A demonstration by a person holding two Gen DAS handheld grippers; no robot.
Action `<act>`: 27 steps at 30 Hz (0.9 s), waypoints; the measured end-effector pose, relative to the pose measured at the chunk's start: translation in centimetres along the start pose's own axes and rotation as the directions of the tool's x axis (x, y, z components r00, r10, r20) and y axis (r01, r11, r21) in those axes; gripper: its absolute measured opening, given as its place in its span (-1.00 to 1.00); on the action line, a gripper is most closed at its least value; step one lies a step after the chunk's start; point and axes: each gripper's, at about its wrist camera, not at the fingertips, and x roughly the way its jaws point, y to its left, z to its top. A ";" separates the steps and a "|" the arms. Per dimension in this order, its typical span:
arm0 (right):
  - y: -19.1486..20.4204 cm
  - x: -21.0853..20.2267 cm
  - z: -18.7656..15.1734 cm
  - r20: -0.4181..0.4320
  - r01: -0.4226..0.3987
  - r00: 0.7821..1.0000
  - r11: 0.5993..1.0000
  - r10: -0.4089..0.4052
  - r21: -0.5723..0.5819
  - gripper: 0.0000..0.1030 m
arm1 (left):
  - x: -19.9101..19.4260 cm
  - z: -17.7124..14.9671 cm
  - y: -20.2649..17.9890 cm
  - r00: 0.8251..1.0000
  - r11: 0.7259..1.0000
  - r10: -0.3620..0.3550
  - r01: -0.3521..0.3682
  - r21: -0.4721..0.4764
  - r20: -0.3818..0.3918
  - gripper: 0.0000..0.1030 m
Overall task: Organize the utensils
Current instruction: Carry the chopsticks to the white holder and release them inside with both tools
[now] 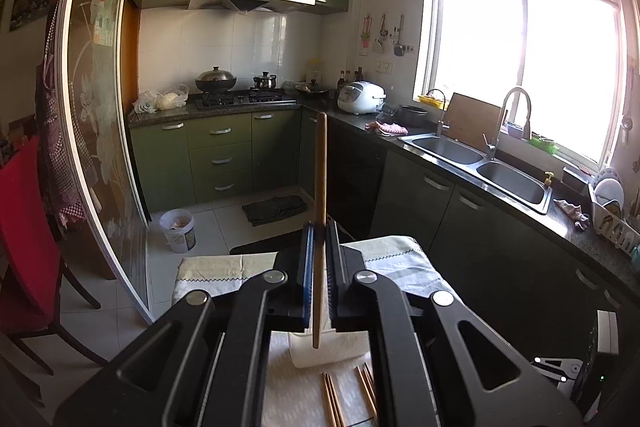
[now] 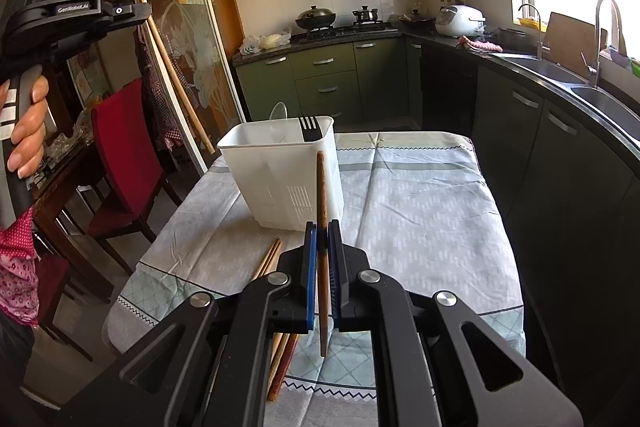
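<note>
My right gripper (image 2: 322, 231) is shut on a dark wooden chopstick (image 2: 321, 187) that stands nearly upright, just in front of the white utensil holder (image 2: 276, 175). The holder stands on the cloth-covered table (image 2: 420, 211) with a black fork (image 2: 310, 128) and a clear spoon (image 2: 278, 115) in it. Raised high at the left, my left gripper (image 2: 138, 10) is shut on a long pale chopstick (image 2: 172, 67). In the left wrist view that gripper (image 1: 320, 231) grips its chopstick (image 1: 320, 167) above the holder (image 1: 344, 349). Loose chopsticks (image 2: 269, 259) lie on the cloth.
A red chair (image 2: 120, 155) and a dark table stand left of the cloth-covered table. A glass sliding door (image 2: 188, 27) is behind it. A dark counter with a double sink (image 2: 560, 73) runs along the right. A white bucket (image 1: 178, 231) stands on the floor.
</note>
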 end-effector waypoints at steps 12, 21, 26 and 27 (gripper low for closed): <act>-0.2 -1.1 2.3 0.034 -0.018 0.999 1.000 0.018 -0.006 -0.87 | 8.8 -2.9 0.7 0.986 1.000 0.021 -0.024 -0.015 -0.164 -0.88; 1.7 -2.9 10.0 0.201 -0.018 0.979 0.999 0.023 -0.026 -0.87 | 7.1 -4.1 1.3 0.985 1.000 0.022 -0.021 0.009 -0.174 -0.47; 3.0 -3.0 15.4 0.325 0.002 0.946 1.000 0.006 -0.024 -0.87 | 5.0 -4.3 1.1 0.988 1.000 0.005 -0.002 0.022 -0.157 -0.47; 3.2 -2.6 16.2 0.338 0.015 0.941 1.000 -0.007 -0.021 -0.87 | 4.8 -4.3 1.2 0.987 1.000 0.001 0.002 0.023 -0.158 -0.47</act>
